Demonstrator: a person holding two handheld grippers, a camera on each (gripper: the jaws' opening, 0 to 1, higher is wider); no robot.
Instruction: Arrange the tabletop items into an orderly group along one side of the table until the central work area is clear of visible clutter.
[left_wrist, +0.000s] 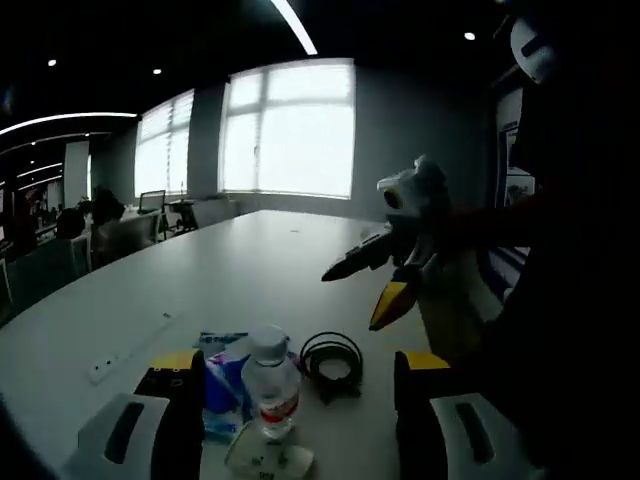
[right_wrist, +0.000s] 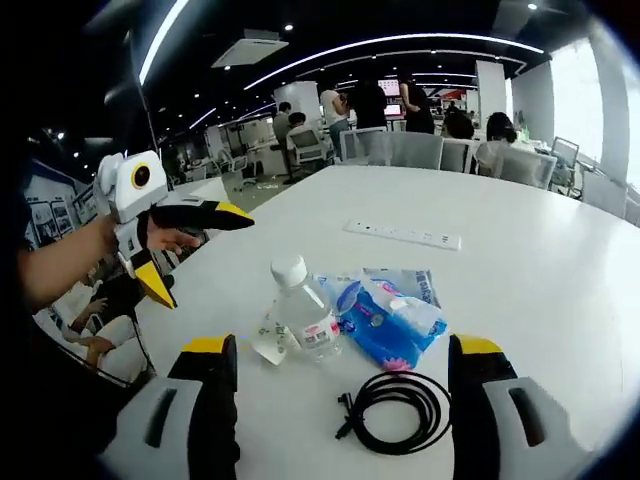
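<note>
I see a large white counter (right_wrist: 540, 250) bearing a small cluster of items near its edge. Farthest from that edge lies a white power strip (right_wrist: 402, 234), well apart from the rest. A blue packet of tissues (right_wrist: 388, 318) lies flat, touching a clear water bottle (right_wrist: 305, 312) with a white cap and red label; the bottle stands on a small white card (right_wrist: 268, 342). A coiled black cable (right_wrist: 395, 410) rests just beside the packet, nearest my right hand-held gripper (right_wrist: 340, 375).

My right hand-held gripper is released, its yellow-tipped jaws wide apart and grasping nothing, held above the counter before the cable. My left hand-held gripper (left_wrist: 300, 370) is likewise released and empty, jaws standing either side of the bottle (left_wrist: 271, 388), with the packet (left_wrist: 222, 385) and cable (left_wrist: 331, 362) just beyond.

In the right gripper view the left hand-held gripper (right_wrist: 190, 250) shows raised off the counter, jaws parted.
</note>
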